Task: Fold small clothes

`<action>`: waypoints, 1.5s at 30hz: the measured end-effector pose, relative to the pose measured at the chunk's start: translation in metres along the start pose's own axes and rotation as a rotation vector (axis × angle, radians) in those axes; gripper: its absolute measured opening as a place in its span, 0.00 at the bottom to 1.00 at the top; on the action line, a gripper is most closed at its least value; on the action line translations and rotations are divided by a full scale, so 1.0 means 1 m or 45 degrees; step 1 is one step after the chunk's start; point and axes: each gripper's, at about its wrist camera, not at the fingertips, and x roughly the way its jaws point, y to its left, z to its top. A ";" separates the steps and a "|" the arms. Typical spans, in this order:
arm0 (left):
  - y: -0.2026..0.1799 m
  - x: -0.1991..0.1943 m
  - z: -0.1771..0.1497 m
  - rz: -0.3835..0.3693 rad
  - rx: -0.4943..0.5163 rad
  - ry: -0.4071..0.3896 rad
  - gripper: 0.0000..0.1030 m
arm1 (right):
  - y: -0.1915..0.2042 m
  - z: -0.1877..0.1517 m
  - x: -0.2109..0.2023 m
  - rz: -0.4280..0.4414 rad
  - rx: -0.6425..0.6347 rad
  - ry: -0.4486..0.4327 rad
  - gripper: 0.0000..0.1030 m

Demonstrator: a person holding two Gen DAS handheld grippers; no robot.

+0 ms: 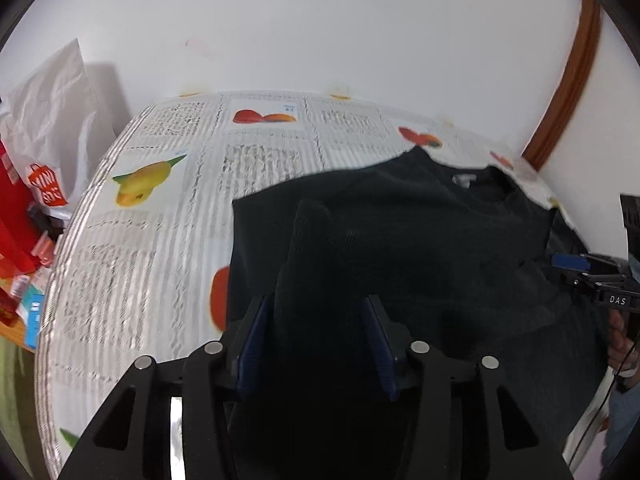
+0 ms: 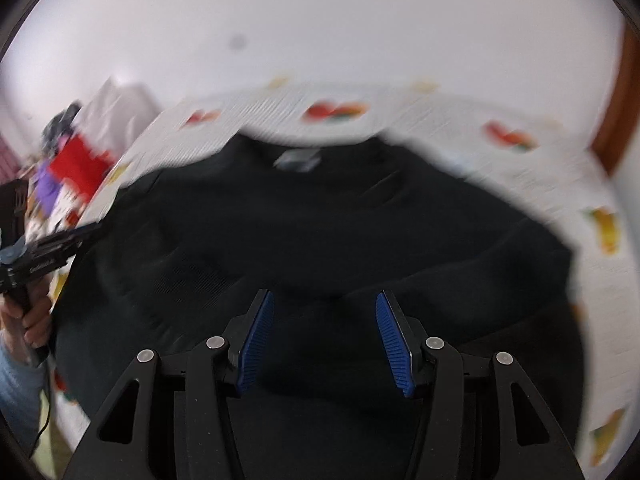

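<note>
A plain white wall [image 1: 320,32] backs the fruit-printed tablecloth [image 1: 160,200], with brown wooden trim [image 1: 568,84] at right.

1. The black garment [image 1: 400,248] before you is matt cloth with a fine ribbed knit.
2. Your surface [image 1: 160,216] wears a glossy, ridged printed covering.
3. Your left gripper [image 1: 316,344] has matt black plastic arms, shiny metal rivets and ribbed blue pads [image 1: 256,344].
4. The white bag [image 1: 52,112] looks like crinkled paper.
</note>
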 end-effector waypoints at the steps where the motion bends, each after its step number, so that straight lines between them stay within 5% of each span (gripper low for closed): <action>1: -0.001 0.002 -0.003 0.012 0.013 0.010 0.45 | 0.005 -0.001 0.006 -0.013 -0.013 0.007 0.51; 4: 0.001 0.006 -0.011 0.020 0.005 0.024 0.47 | 0.016 -0.003 0.019 -0.052 -0.062 -0.015 0.44; 7: 0.009 0.005 -0.015 -0.012 -0.040 0.025 0.48 | 0.025 -0.004 0.024 -0.097 -0.125 -0.036 0.07; 11: 0.016 0.002 -0.019 -0.036 -0.073 0.027 0.48 | 0.035 -0.007 0.016 -0.173 -0.205 -0.081 0.05; 14: 0.019 -0.002 -0.022 -0.057 -0.083 0.008 0.48 | 0.037 -0.005 -0.014 -0.164 -0.172 -0.214 0.04; 18: 0.028 -0.008 -0.022 -0.078 -0.140 -0.042 0.48 | 0.044 0.013 -0.030 -0.225 -0.184 -0.368 0.04; 26: 0.024 -0.015 -0.005 -0.057 -0.126 -0.088 0.48 | 0.035 0.030 0.039 -0.309 -0.142 -0.229 0.04; 31: 0.014 -0.001 0.017 -0.019 -0.058 -0.088 0.48 | 0.033 0.027 0.031 -0.313 -0.152 -0.213 0.07; 33: 0.012 0.007 0.024 -0.005 -0.040 -0.087 0.47 | 0.017 0.025 0.007 -0.269 -0.093 -0.260 0.17; 36: 0.011 0.017 0.030 -0.030 -0.013 -0.053 0.47 | -0.016 0.018 -0.027 -0.360 -0.017 -0.342 0.46; 40: 0.007 0.025 0.029 -0.034 0.031 -0.024 0.31 | -0.072 0.008 -0.037 -0.572 0.078 -0.256 0.48; 43: 0.002 0.024 0.027 0.025 0.058 -0.052 0.09 | -0.102 0.000 -0.021 -0.598 0.139 -0.132 0.47; 45: 0.005 0.017 0.027 0.017 0.031 -0.104 0.09 | -0.113 -0.006 -0.008 -0.543 0.166 -0.089 0.42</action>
